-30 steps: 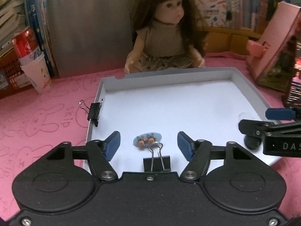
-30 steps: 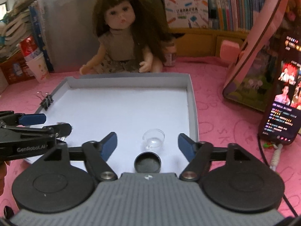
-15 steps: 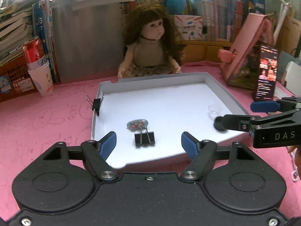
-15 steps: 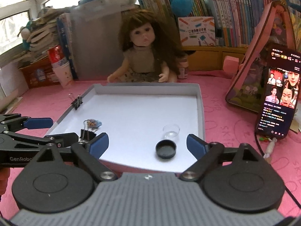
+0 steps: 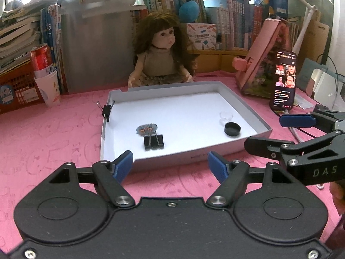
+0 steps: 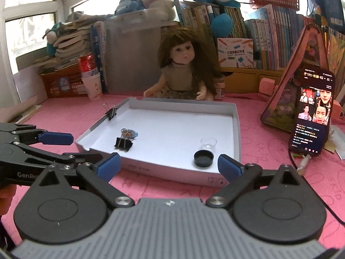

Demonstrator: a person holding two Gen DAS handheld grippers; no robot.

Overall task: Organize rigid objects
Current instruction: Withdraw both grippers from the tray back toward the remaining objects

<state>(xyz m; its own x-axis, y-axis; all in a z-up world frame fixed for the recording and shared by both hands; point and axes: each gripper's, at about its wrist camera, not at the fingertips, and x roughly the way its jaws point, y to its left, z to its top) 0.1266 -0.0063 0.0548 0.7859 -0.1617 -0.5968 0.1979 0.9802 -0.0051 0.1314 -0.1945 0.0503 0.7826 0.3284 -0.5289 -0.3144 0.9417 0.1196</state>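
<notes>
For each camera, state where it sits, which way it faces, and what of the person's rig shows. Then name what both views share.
Left wrist: on the left gripper, facing the white tray and doll; the right gripper shows at right.
Right wrist: on the right gripper, facing the same tray; the left gripper shows at left.
Shared: tray, doll, black cap, binder clip, phone.

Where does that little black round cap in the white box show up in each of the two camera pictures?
Left wrist view: the black cap lies right of centre, near the tray's right wall, just in front of the clear cup.
Right wrist view: the black cap lies low and slightly right of centre, near the tray's front right corner.
Shared landmark: the doll sits behind the tray in both.
</notes>
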